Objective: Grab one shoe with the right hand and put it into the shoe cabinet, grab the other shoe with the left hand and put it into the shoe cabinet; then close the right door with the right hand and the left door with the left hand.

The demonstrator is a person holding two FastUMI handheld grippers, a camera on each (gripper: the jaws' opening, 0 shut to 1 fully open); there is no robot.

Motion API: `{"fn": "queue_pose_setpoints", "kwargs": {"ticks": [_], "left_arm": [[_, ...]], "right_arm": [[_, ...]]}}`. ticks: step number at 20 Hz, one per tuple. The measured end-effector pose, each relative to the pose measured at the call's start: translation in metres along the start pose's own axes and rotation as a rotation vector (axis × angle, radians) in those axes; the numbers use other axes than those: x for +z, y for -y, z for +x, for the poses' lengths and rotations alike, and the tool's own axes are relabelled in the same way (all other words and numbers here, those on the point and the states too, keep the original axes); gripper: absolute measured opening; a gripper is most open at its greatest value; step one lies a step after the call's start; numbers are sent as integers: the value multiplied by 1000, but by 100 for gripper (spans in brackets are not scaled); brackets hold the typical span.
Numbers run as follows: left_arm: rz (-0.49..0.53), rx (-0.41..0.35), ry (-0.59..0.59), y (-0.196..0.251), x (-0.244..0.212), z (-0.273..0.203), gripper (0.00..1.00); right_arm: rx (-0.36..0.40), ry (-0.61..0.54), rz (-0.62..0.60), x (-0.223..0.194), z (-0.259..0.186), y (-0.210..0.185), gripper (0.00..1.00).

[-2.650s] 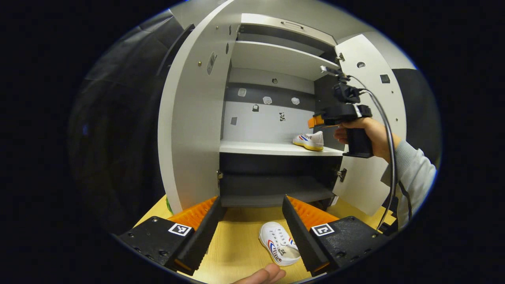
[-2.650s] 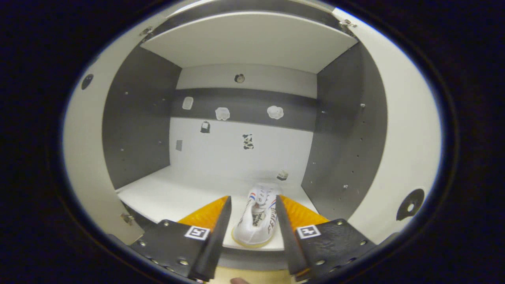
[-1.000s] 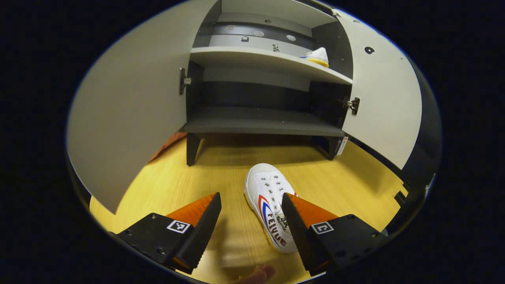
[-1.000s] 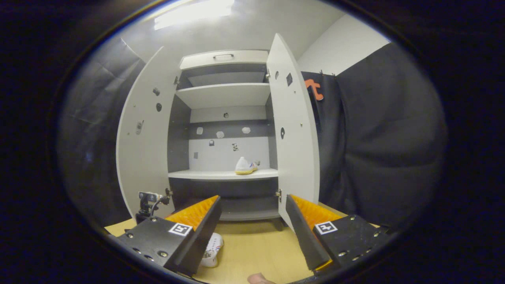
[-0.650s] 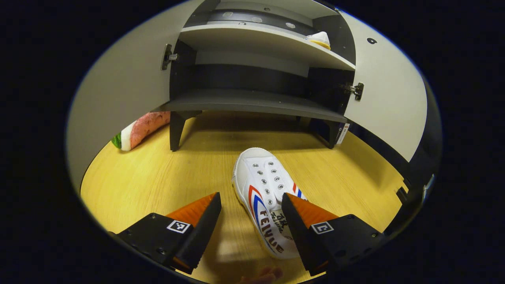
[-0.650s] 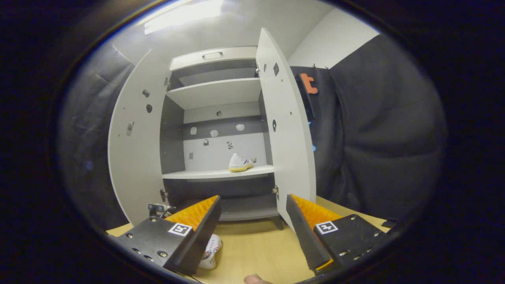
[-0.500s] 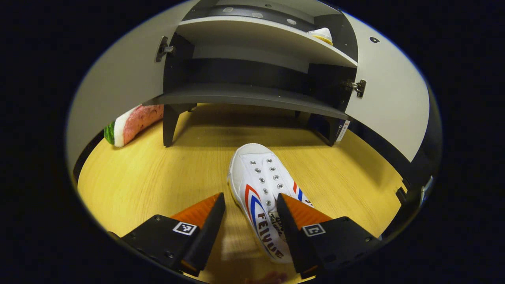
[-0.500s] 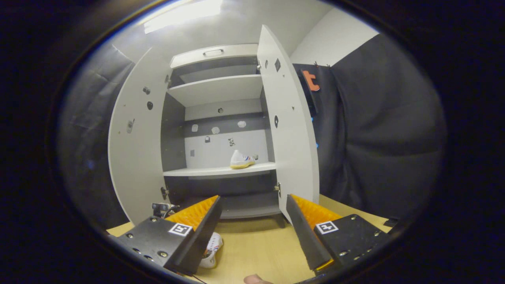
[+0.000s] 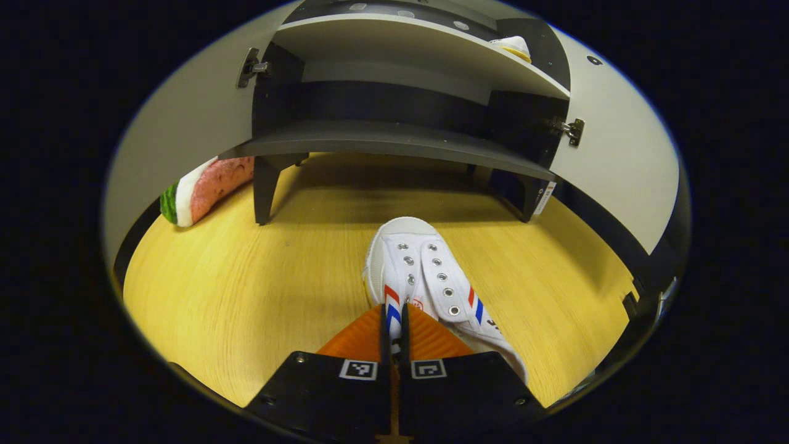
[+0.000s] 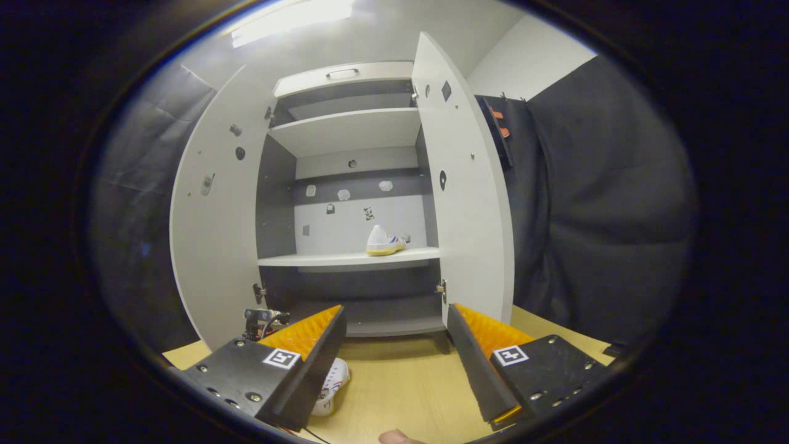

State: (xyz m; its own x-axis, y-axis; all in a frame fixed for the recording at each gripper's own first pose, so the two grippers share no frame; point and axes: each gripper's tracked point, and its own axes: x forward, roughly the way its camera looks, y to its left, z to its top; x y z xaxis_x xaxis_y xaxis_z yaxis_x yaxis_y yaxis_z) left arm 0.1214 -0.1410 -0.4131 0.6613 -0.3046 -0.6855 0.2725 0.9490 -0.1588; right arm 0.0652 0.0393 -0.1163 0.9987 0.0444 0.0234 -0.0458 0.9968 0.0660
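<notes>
Shoe number two point(image 9: 425, 277), a white canvas low-top with metal eyelets and red and blue stripes on its side, is seen lying on the pale wood-grain worktop point(image 9: 246, 283) in front of the shoe cabinet point(image 9: 394, 142), toe pointed toward it. The left gripper point(image 9: 392, 327) is closed on the shoe's side wall near the collar; its ridged fingers point(image 9: 357, 336) are pressed together with only the thin canvas edge between them. The shoe's tongue and lace rows are spread open, and a rounded rubber toe cap is visible at the front.

In the right gripper view, the right gripper point(image 10: 394, 351) is held well back from the cabinet with its fingers wide apart and nothing between them. The first shoe point(image 10: 385, 242), white with a yellowish sole, is seen resting on the pale middle shelf point(image 10: 345, 260), toward the right side. Both flat, light grey doors, the left door point(image 10: 212, 222) and the right door point(image 10: 468, 203), are swung open, and small metal hinges are visible on their inner edges. The cabinet's interior panels are dark grey, and it is raised on short dark legs. A soft watermelon-slice shaped object point(image 9: 203, 191) lies on the worktop beside the left leg.
</notes>
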Motion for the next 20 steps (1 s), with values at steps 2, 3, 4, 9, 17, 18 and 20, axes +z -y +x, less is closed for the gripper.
{"fn": "queue_pose_setpoints", "kwargs": {"ticks": [2, 3, 4, 9, 17, 18, 20], "left_arm": [[20, 18, -2, 0, 0, -4, 4], [17, 25, -2, 1, 0, -8, 4], [5, 29, 1, 3, 1, -13, 4], [-16, 45, 109, 1, 29, -61, 4], [-10, 33, 301, 13, 122, -151, 4], [-13, 23, 316, 17, 134, -159, 4], [-11, 19, 363, 19, 168, -183, 4]], "right_arm": [[-10, -4, -3, 0, -5, 2, 98], [-16, -6, -6, 0, -8, 4, 98], [-21, -7, -10, 1, -11, 5, 98], [-38, 0, -15, 11, -32, 10, 98], [3, 32, -11, 31, -59, -1, 96], [8, 34, -15, 32, -61, -2, 96], [16, 41, -16, 36, -66, -4, 96]]}}
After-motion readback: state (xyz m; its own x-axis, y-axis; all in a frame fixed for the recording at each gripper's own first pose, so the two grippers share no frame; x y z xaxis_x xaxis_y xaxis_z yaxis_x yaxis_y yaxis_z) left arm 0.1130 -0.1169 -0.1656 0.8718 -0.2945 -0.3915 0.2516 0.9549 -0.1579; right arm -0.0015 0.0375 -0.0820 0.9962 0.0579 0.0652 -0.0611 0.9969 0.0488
